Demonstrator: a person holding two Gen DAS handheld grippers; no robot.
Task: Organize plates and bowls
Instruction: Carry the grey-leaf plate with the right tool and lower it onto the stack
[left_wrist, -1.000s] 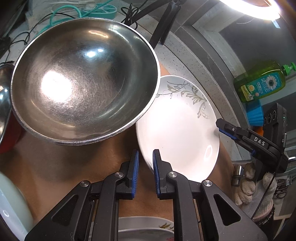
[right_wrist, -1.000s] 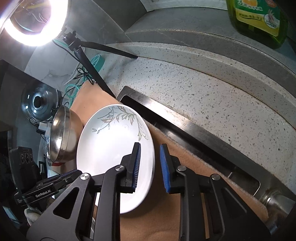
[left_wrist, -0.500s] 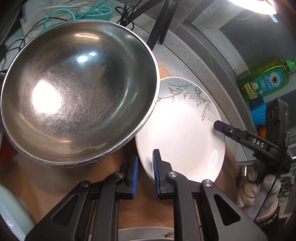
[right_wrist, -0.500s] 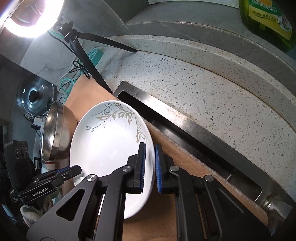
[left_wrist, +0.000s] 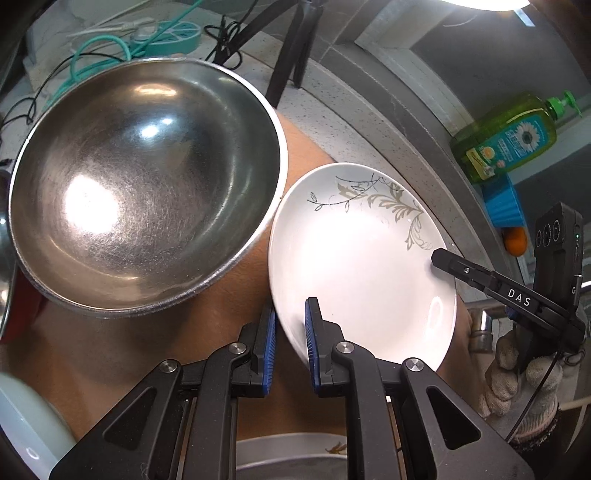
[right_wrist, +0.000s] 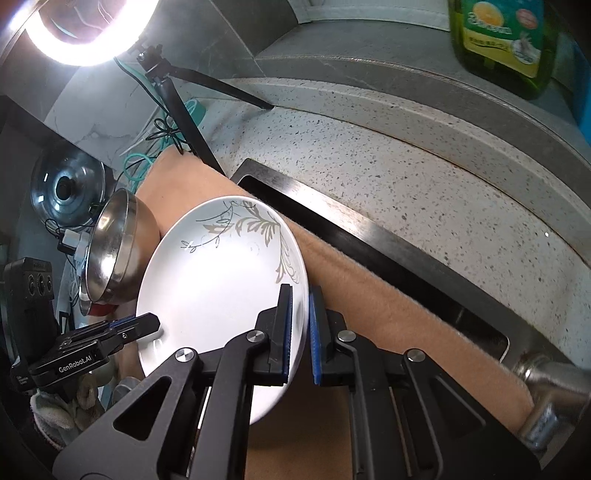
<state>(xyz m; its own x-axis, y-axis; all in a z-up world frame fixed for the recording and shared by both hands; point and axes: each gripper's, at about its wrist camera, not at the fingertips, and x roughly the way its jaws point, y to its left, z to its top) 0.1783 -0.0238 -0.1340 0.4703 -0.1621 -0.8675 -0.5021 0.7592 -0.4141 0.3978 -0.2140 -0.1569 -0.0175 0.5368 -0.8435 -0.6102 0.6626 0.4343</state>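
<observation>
- Speckled stone counter (right_wrist: 388, 192) with a steel sink rim and a tan cloth (right_wrist: 362, 295) over it makes the working place; a ring light, a tripod and a green soap bottle (left_wrist: 509, 136) stand at the back.
- Nearest to the left gripper (left_wrist: 290, 332), under its body, lies another white dish (left_wrist: 295, 448) with a small print; at the lower left corner 1 more pale rim shows, not clear enough to name.
- Between the blue pads of the left gripper sits the near rim of the white plate (left_wrist: 362, 266) with the grey leaf print; the jaws are clamped on it.
- Opposite, the right gripper (right_wrist: 300, 332) holds the far rim of the same plate, its 2 jaws pressed on the edge. Its jaws have just been closing: 1 second ago they stood apart around the rim, now they pinch it.
- So both grippers carry 1 plate, tilted and seemingly lifted above the cloth.
- Left of the left jaws, and further away, stands the steel bowl (left_wrist: 144, 192), tilted; the plate edge is just beside its rim. In the earlier frame the bowl overlapped the plate; now they look apart.
- My judgement: the task is at an early or middle stage. The plate is gripped but not yet put on any stack, and the bowl and other dishes are still not sorted.
</observation>
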